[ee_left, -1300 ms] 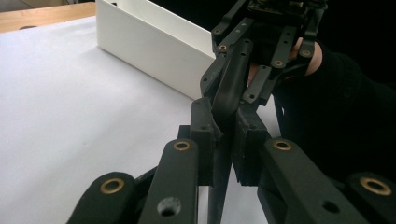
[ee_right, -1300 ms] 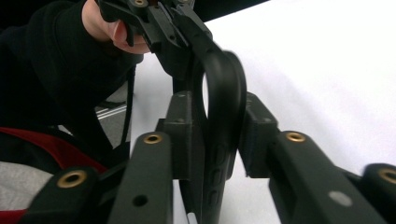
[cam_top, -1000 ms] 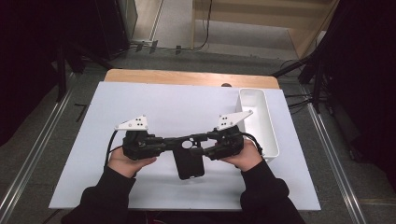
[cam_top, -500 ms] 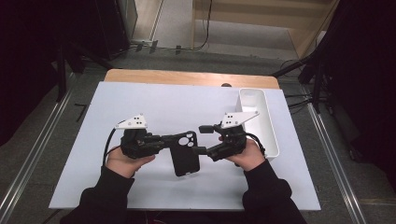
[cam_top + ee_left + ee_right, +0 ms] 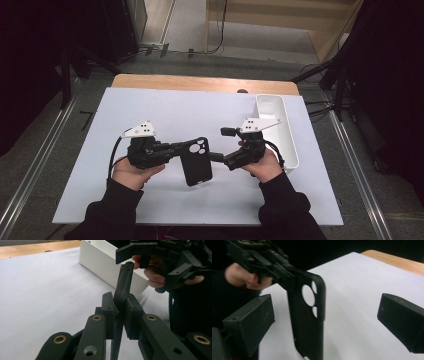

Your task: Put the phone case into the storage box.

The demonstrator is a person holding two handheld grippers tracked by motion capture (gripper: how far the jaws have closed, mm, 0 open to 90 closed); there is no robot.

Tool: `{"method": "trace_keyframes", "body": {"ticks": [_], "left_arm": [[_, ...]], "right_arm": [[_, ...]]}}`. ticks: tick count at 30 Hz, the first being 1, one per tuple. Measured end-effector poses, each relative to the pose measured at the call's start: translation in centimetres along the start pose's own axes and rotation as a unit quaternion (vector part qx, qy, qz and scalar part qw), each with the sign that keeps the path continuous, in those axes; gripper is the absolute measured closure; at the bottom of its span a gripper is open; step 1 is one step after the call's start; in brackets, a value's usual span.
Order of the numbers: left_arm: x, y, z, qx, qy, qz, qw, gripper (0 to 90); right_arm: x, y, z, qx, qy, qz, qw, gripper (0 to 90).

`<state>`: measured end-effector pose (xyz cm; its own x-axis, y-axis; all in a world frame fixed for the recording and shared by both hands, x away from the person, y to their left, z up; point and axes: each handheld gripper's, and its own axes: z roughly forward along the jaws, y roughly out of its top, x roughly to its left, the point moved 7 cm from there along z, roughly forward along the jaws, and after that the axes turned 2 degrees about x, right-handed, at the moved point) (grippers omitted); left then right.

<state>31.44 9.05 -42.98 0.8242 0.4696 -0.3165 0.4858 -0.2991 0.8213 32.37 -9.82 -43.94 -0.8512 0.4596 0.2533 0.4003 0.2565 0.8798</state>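
A wide white sheet-covered table [image 5: 165,110] with a bare wooden strip along its far edge carries everything. At its right side lies a long, narrow white plastic tray [image 5: 290,145], open at the top.

The person's two dark-sleeved forearms come in from the near edge. The left gripper [image 5: 176,148], black with a grey three-cornered plate on top, points toward the middle of the table; its jaws are pressed together on the upper edge of a black, flat, rectangular phone case with round camera cut-outs [image 5: 196,161]. In the left gripper view the pads pinch the case's thin rim [image 5: 122,287] from both sides, holding it edge-on above the sheet.

The right gripper [image 5: 222,145], of the same black build, faces the left one from just beside the tray. Its jaws have just been opening and now stand spread wide. In the right gripper view the phone case [image 5: 308,315] hangs upright between the two pads, clear of both.
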Motion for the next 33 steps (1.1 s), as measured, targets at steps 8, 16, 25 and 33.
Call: {"method": "trace_keyframes", "body": {"ticks": [8, 16, 25, 33], "left_arm": [[0.2, 0.2, -0.1, -0.003, 0.023, -0.003, 0.9997, 80.0], [1.0, 0.5, -0.7, -0.023, 0.060, -0.025, 0.9976, 80.0], [1.6, 0.7, -1.0, -0.035, 0.100, -0.040, 0.9935, 80.0], [1.7, 0.9, -1.3, -0.046, 0.123, -0.053, 0.9899, 80.0]], "right_arm": [[-0.5, -0.5, 0.8, 0.022, -0.051, 0.003, 0.9985, 0.0], [-0.2, -0.7, 1.8, 0.018, -0.070, 0.014, 0.9973, 0.0], [0.4, -0.5, 2.6, 0.002, -0.104, 0.022, 0.9944, 0.0], [0.9, -0.8, 3.6, -0.009, -0.125, 0.027, 0.9918, 0.0]]}}
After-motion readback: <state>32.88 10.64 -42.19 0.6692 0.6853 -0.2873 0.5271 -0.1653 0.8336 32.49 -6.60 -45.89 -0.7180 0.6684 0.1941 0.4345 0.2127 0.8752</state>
